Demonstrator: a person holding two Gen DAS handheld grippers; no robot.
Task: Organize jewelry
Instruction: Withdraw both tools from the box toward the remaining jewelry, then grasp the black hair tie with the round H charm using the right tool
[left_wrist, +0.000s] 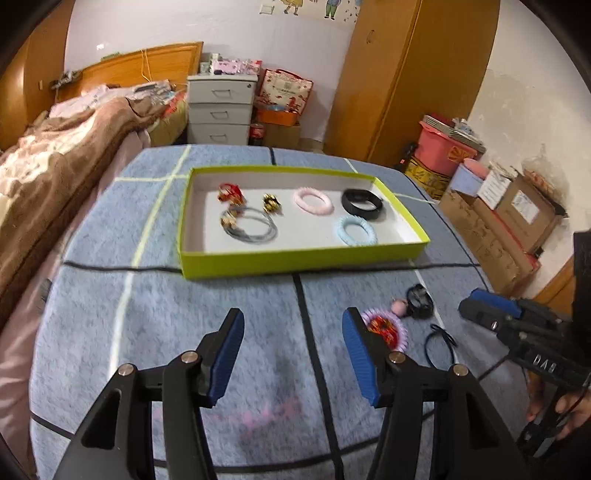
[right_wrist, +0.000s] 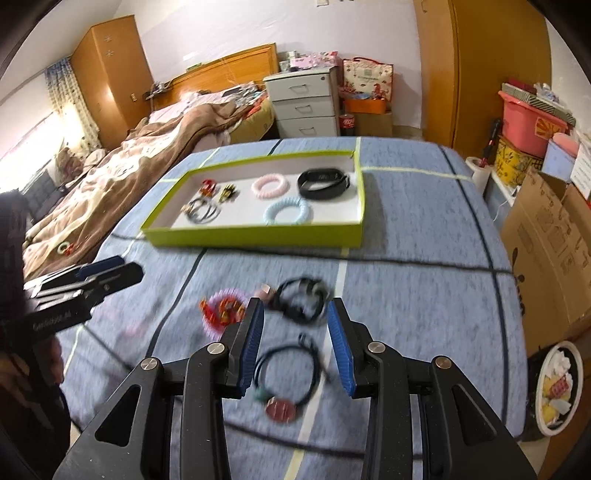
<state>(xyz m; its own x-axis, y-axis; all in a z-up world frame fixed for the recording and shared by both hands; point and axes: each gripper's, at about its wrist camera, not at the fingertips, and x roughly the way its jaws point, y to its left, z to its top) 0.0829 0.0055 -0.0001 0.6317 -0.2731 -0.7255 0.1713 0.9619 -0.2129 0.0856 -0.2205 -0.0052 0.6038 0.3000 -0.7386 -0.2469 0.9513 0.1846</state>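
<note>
A lime-green tray (left_wrist: 295, 263) (right_wrist: 255, 236) lies on the blue blanket. It holds a pink ring (left_wrist: 313, 200), a pale blue ring (left_wrist: 356, 230), a black band (left_wrist: 362, 204), grey wire bangles (left_wrist: 255, 229) and small red and gold pieces. Loose on the blanket in front of it are a purple spiral ring with a red ornament (left_wrist: 386, 328) (right_wrist: 221, 310), a black bracelet (left_wrist: 419, 301) (right_wrist: 301, 299) and a dark cord with a red pendant (right_wrist: 288, 365). My left gripper (left_wrist: 293, 317) is open over bare blanket. My right gripper (right_wrist: 295, 306) is open above the cord, its tips just short of the black bracelet.
A bed with a brown quilt (left_wrist: 55, 155) runs along the left. Grey drawers (left_wrist: 221, 107) stand behind the blanket. Cardboard boxes (right_wrist: 546, 251) and a bin (right_wrist: 557, 387) crowd the right side. A hand (left_wrist: 561, 406) holds the right gripper at the right edge.
</note>
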